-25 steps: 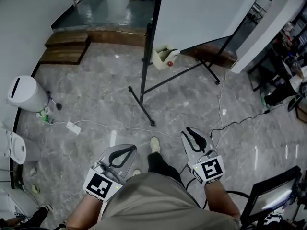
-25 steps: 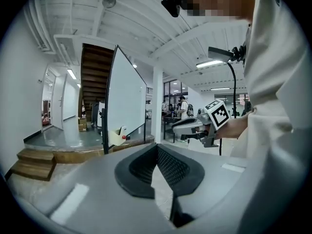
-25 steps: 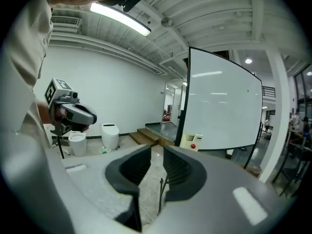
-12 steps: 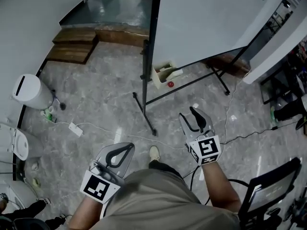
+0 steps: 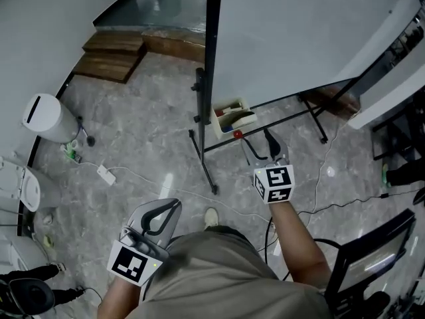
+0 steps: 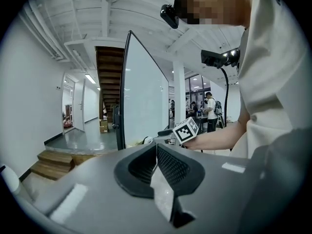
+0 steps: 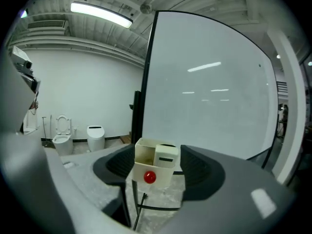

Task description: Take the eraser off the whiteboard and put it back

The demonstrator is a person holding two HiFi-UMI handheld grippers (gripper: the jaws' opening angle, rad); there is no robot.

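The whiteboard (image 5: 299,32) stands on a black stand (image 5: 212,58). A cream holder box (image 5: 232,116) with a red dot hangs at its lower left corner. In the right gripper view the box (image 7: 151,172) holds a white block with a dark slot (image 7: 166,155), probably the eraser. My right gripper (image 5: 260,145) reaches out just short of the box. Its jaws have just been opening and stand open (image 7: 158,165), with nothing pressed between them. My left gripper (image 5: 165,208) stays low by my body, shut and empty (image 6: 156,152).
A white bin (image 5: 45,117), a toilet (image 5: 20,188) and a power strip (image 5: 105,174) with its cable lie on the marble floor at left. Wooden steps (image 5: 109,55) are at the back. A black chair frame (image 5: 372,258) stands at right.
I have come closer to the whiteboard. My right gripper has moved forward towards the holder box and its jaws have opened. My left gripper stays shut near my body.
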